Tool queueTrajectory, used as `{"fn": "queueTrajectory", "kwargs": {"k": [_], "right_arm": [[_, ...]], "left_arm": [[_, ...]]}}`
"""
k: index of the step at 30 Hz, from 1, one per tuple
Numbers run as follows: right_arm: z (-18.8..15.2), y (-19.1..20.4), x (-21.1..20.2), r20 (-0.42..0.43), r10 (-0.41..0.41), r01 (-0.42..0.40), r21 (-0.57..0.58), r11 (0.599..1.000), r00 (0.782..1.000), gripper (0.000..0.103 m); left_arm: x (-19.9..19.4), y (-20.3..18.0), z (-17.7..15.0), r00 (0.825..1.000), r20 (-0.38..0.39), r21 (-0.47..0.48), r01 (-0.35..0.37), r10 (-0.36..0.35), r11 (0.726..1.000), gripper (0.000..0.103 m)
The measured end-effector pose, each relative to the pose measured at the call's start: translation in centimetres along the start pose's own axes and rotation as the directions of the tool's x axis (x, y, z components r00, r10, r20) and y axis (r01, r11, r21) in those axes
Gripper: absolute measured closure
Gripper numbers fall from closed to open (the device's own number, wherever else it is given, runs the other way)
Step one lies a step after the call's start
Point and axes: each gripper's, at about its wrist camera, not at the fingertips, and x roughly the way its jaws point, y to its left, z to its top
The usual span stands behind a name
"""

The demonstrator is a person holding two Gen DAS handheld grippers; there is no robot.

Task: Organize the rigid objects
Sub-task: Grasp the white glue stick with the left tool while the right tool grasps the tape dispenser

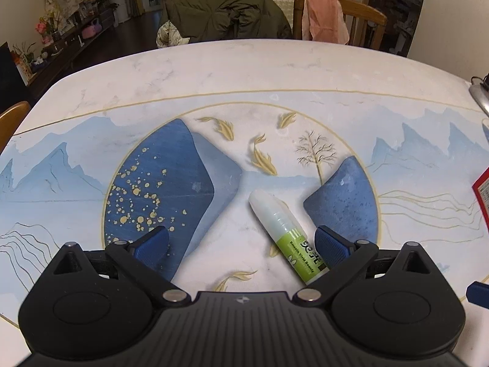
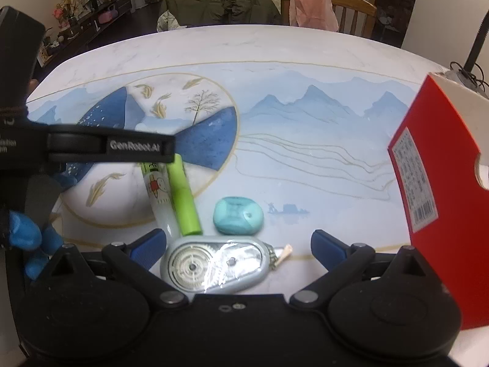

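In the left wrist view a white-capped tube with a green label lies on the painted table. It sits between the fingers of my open left gripper, close against the right finger. In the right wrist view my right gripper is open around a grey correction-tape dispenser lying flat. Just beyond it lie a teal oval case, a bright green stick and a white tube with a cartoon print. The left gripper's black body hangs over the far ends of those two sticks.
A red and white box stands at the right, close to my right finger; its edge shows in the left view. A blue-gloved hand holds the left tool. Chairs draped with a green coat and pink cloth line the far edge.
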Motion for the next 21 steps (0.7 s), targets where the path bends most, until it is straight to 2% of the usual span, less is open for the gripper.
{"fn": "queueTrajectory", "kwargs": {"k": [5, 14, 17, 21], "right_arm": [[0.1, 0.6, 0.8, -0.001, -0.030, 0.030, -0.040, 0.999, 1.000, 0.002], [-0.6, 1.0, 0.4, 0.038, -0.027, 0.031, -0.112, 0.993, 0.999, 0.001], [-0.7, 1.3, 0.4, 0.025, -0.014, 0.017, -0.137, 0.990, 1.000, 0.001], [-0.8, 2.4, 1.1, 0.006, -0.043, 0.044, -0.184, 0.982, 0.999, 0.001]], "left_arm": [[0.4, -0.4, -0.2, 1.000, -0.005, 0.016, -0.008, 0.008, 1.000, 0.001], [0.5, -0.2, -0.6, 1.000, -0.005, 0.020, 0.005, -0.004, 1.000, 0.001], [0.4, -0.1, -0.7, 1.000, -0.006, 0.015, 0.005, -0.005, 1.000, 0.001], [0.2, -0.1, -0.9, 1.000, 0.002, 0.036, -0.006, 0.006, 0.999, 0.001]]}}
